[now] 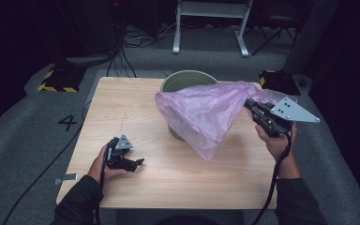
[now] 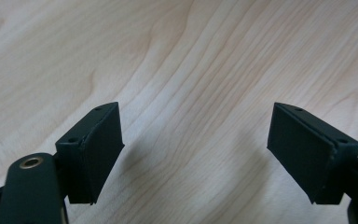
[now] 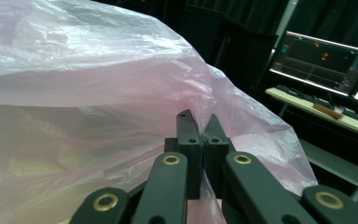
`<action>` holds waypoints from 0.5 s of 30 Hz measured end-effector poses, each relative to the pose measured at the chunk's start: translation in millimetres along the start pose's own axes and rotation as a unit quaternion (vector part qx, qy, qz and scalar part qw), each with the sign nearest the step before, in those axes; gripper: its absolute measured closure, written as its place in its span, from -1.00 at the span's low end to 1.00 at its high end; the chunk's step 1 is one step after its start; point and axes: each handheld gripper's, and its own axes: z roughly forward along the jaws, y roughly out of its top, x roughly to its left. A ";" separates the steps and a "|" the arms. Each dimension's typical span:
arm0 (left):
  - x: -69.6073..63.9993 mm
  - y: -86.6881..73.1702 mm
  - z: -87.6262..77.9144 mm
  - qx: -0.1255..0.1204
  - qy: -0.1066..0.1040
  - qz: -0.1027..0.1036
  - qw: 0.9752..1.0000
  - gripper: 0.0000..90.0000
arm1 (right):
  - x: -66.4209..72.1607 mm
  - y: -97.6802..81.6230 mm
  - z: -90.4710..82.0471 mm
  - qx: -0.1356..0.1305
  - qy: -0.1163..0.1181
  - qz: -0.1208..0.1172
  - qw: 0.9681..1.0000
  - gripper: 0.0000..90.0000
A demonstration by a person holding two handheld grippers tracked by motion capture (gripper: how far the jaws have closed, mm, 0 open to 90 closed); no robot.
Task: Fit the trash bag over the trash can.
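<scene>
The right gripper (image 1: 249,106), jaws clamped on the thin pink plastic bag's (image 1: 201,115) rim above the round green bin (image 1: 180,80), holds limp, slippery film best pinched at its edge.

Wood table (image 1: 136,101), grey carpet w/ taped "4" (image 1: 67,122), monitor (image 3: 324,63), white desk frame (image 1: 211,23)

The high view is looking forward and down over the whole table (image 1: 178,183). The left gripper view is hovering close above that table's wood, while the right gripper view is facing level, pressed against the bag (image 3: 98,93).
</scene>
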 end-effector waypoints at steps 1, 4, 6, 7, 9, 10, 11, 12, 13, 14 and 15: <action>-0.7 2.5 -3.0 -0.007 -0.001 -0.001 1.000 -0.59 | -1.4 -0.1 1.4 0.003 -0.002 0.002 1.000 0.99; -1.9 11.2 -16.3 -0.041 0.007 -0.004 0.999 -0.58 | -6.0 -1.8 7.8 0.018 -0.021 0.002 1.000 0.99; -3.1 16.8 -25.1 -0.063 0.012 0.001 0.998 -0.58 | -6.9 -2.2 9.0 0.019 -0.025 0.002 0.999 0.99; -3.8 20.5 -30.0 -0.071 0.013 0.007 0.997 -0.58 | -10.0 -3.4 12.6 0.025 -0.033 0.003 0.999 0.99; -7.0 29.6 -37.9 -0.081 0.025 0.025 0.996 -0.57 | -12.0 -3.9 14.7 0.029 -0.037 0.007 0.999 0.99; -7.1 34.6 -42.3 -0.085 0.027 0.030 0.996 -0.57 | -16.7 -4.3 19.7 0.036 -0.039 0.017 0.998 0.99; -7.1 39.4 -46.0 -0.094 0.024 0.027 0.995 -0.57 | -16.7 -4.3 19.7 0.036 -0.039 0.017 0.998 0.99; -6.5 45.2 -50.1 -0.105 0.027 0.028 0.994 -0.57 | -18.3 -4.1 22.3 0.041 -0.044 0.016 0.998 0.99; -5.8 49.8 -52.9 -0.115 0.033 0.024 0.993 -0.57 | -19.7 -3.6 25.3 0.048 -0.051 0.013 0.998 0.99; -4.9 54.4 -55.4 -0.121 0.034 0.021 0.992 -0.57 | -20.7 -3.3 27.6 0.051 -0.057 0.010 0.997 0.99; -4.3 59.1 -57.6 -0.126 0.038 0.021 0.991 -0.57 | -22.0 -3.0 29.7 0.055 -0.062 0.011 0.997 0.99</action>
